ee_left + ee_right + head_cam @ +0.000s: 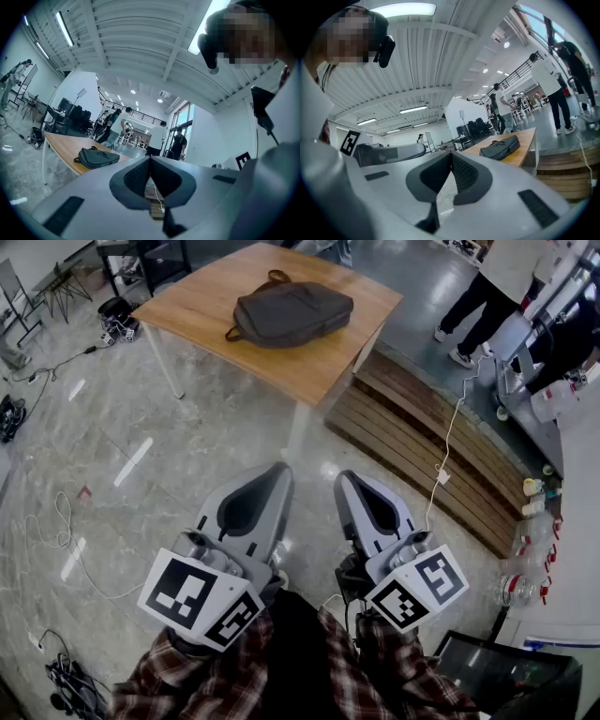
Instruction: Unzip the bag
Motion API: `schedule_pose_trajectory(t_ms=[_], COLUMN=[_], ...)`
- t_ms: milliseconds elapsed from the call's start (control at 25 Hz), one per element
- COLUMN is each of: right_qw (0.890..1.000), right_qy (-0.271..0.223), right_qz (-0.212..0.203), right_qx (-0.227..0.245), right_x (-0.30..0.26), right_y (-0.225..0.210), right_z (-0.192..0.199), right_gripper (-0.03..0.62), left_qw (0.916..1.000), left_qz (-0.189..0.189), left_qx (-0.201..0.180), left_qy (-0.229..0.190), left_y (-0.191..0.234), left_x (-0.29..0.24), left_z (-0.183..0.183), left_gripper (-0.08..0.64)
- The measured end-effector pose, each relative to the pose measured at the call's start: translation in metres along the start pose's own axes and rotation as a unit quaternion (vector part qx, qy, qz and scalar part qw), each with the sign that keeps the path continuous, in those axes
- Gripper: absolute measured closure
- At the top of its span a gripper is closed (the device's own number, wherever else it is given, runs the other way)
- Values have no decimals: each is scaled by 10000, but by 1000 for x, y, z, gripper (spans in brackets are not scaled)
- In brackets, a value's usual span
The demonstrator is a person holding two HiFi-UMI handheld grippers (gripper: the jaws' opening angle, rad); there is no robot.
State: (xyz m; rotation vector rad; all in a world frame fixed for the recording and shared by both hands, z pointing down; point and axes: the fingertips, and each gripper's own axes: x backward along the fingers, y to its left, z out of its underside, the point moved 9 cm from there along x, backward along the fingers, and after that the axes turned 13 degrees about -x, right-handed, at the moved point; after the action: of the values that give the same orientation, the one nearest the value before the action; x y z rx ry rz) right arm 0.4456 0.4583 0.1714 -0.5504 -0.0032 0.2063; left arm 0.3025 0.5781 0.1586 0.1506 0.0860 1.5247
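Note:
A dark grey bag (292,312) lies flat on a wooden table (216,296) far ahead of me, its loop handle at the near left end. It also shows small in the left gripper view as the bag (97,157) and in the right gripper view as the bag (500,147). My left gripper (283,468) and right gripper (343,474) are held close to my body, well short of the table, pointing toward it. Both are shut with nothing between the jaws; the tips meet in each gripper view.
A slatted wooden platform (422,442) runs along the right of the table, with a white cable (450,432) across it. Several people stand beyond, one person (487,296) at the upper right. Cables (56,521) trail on the marble floor at left. Bottles (534,521) stand at the right.

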Motion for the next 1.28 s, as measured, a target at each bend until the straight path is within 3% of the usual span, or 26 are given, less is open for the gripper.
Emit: schedule_pose_trajectory(t_ms=[360,760,1000,1280], right_qw=[10000,9992,9986,9969], right_qy=[57,-330,-20,84], right_qz=[-34,205,517,783], right_qx=[54,127,83,-6], right_x=[-104,-277,-339,-400], right_y=[-31,-48,-65,-130], right_z=[-13,-36,-33,-55], right_gripper=[580,581,580,580], left_qw=[9998,9987,9992,9985], left_qz=[-166,340,381,440], left_qx=[-5,-370,-31,162], left_qy=[-50,-106,125,267], left_y=[103,259,325,376], left_x=[-54,-131,-165,-240], left_z=[-1,-34,-22,-1], left_gripper=[549,550,550,550])
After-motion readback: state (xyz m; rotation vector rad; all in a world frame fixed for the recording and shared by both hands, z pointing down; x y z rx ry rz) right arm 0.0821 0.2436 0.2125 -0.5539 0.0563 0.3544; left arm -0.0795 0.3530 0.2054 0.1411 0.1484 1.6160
